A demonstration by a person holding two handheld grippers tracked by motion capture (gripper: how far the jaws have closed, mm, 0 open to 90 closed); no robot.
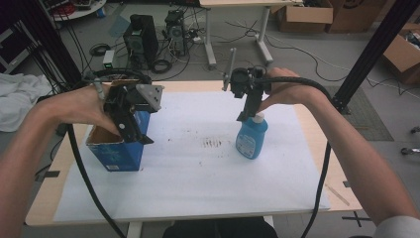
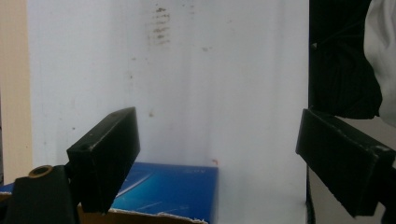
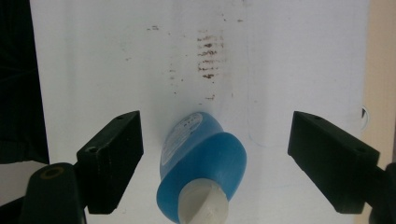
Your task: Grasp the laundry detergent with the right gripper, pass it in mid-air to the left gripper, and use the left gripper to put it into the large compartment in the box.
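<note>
Here, on the left of the high view, the left gripper (image 1: 136, 130) hovers over an open blue cardboard box (image 1: 116, 148) that stands on the white sheet (image 1: 198, 178) covering the table. In the left gripper view its jaws are spread wide with nothing between them, and the box's blue wall and torn brown rim lie just below the left jaw. Toward the middle, the sheet carries a patch of dark smudges (image 1: 212, 144). Farther right, a blue bottle with a white cap (image 1: 252, 138) stands upright on the sheet, well apart from the box. The right gripper (image 1: 246, 117) hangs directly above its cap; the right gripper view looks down on the bottle (image 3: 203, 168) sitting between two widely parted jaws, neither touching it.

The step in hand looks like the approach for a grasp on the bottle, probably to carry it to the box. The next move calls for lowering the right gripper until the jaws bracket the bottle's neck or shoulders, then closing squarely so the bottle neither tips nor slips.
</note>
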